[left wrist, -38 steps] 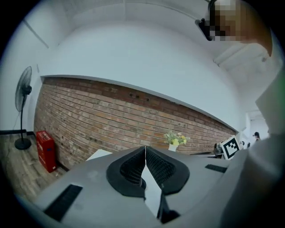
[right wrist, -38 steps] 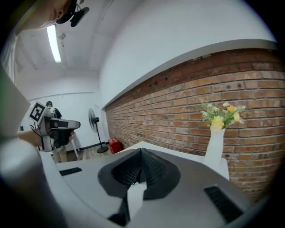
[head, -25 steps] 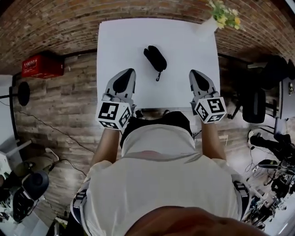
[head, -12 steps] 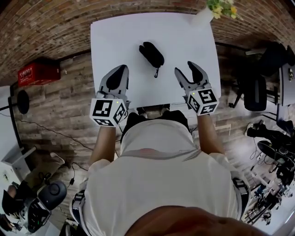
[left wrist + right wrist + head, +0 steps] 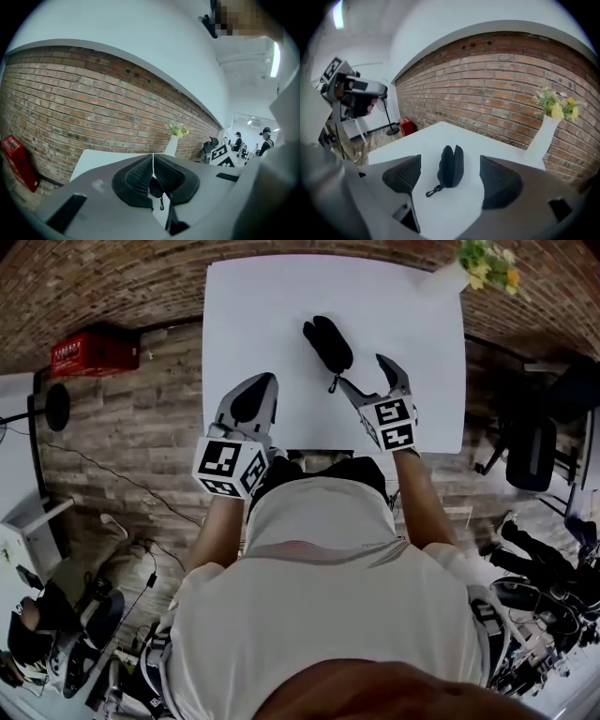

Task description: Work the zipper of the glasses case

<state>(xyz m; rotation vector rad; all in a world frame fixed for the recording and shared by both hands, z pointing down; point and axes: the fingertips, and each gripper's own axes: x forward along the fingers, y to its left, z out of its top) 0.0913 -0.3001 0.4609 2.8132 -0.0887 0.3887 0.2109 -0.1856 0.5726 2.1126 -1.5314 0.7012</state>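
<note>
A black glasses case (image 5: 328, 343) lies shut on the white table (image 5: 253, 306), its snap-hook clip (image 5: 330, 385) pointing toward me. My right gripper (image 5: 364, 373) is just short of the case's near end with its jaws opening. In the right gripper view the case (image 5: 450, 165) and clip (image 5: 433, 191) lie ahead, framed by the two pads, and neither pad touches them. My left gripper (image 5: 256, 395) rests over the table's near edge to the left, shut and empty. Its pads (image 5: 140, 176) meet, and the case (image 5: 155, 189) shows behind them.
A white vase of yellow flowers (image 5: 469, 268) stands at the table's far right corner. A red crate (image 5: 89, 354) sits on the wooden floor at the left. A dark office chair (image 5: 530, 451) and cables lie at the right. A brick wall runs behind the table.
My right gripper has moved forward and leftward to the case's clip end, and its jaws have gone from shut to wide apart. The left gripper has stayed shut near the table edge.
</note>
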